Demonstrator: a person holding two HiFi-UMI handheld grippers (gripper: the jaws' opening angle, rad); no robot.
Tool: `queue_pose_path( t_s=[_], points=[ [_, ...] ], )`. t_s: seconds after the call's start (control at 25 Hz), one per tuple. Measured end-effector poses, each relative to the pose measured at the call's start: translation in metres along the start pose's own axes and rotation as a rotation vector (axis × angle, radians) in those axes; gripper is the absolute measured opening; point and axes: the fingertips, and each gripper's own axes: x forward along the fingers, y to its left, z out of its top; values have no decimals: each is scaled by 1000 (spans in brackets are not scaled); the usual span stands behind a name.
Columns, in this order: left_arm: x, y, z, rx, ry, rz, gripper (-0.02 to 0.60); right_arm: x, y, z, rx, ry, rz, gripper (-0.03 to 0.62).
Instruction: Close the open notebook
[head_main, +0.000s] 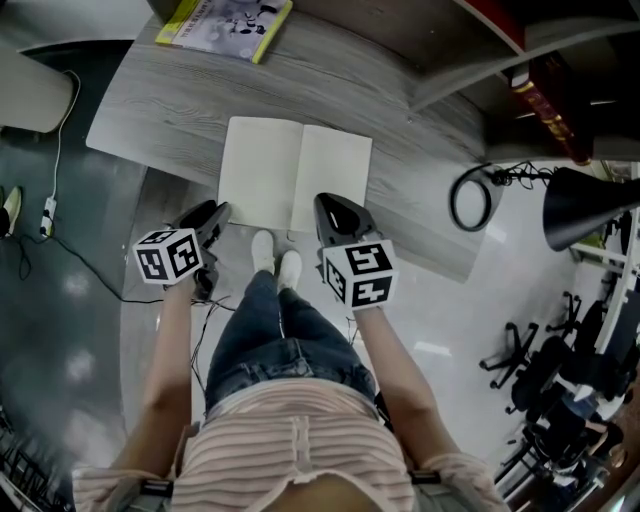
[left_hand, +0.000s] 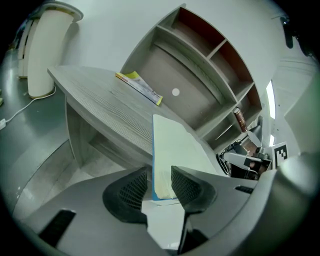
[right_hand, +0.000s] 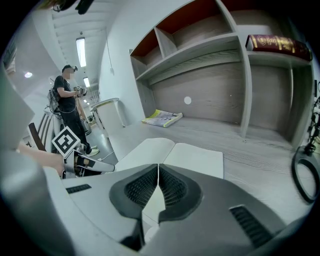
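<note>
Two pages are lying fully spread, so nothing of the closing is showing yet: the notebook (head_main: 295, 175) is resting flat and open on the grey desk (head_main: 170, 90), its spine running from 12 to 6 o'clock in the head view.

Off at 11 o'clock from it, a yellow booklet (head_main: 225, 20) is sitting well apart near the desk's far edge.

At the notebook's 7 o'clock corner the left gripper (head_main: 218, 212) is coming in low from the desk's near side. In its own view its jaws are standing apart, and the left page's near corner, with a blue cover edge under it (left_hand: 175, 145), is showing in the gap between them (left_hand: 160, 177). Whether either pad is touching the paper I cannot tell; it is not pinched.

At about 5 o'clock the right gripper (head_main: 325, 205) is hanging over the near edge of the right page. Its jaws are pressed together tip to tip (right_hand: 158, 172), with nothing caught between them, and the open spread (right_hand: 190, 155) is lying just beyond.

By my reading the work is sitting at its very start: the left jaws are lining up on the cover corner, and the gripping, the lifting of that half and the folding of it over towards 3 o'clock are all left to do.
</note>
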Motion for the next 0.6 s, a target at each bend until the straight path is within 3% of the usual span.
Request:
queue_pose_path(
  t_s=[0.32,0.6],
  points=[
    [3,-1,0,-41,35,-67,94,6,0,0,5,8,-6,18],
    [-4,-3,5,-6,44,-67,63,8,3,5,-2,3,-2,18]
  ],
)
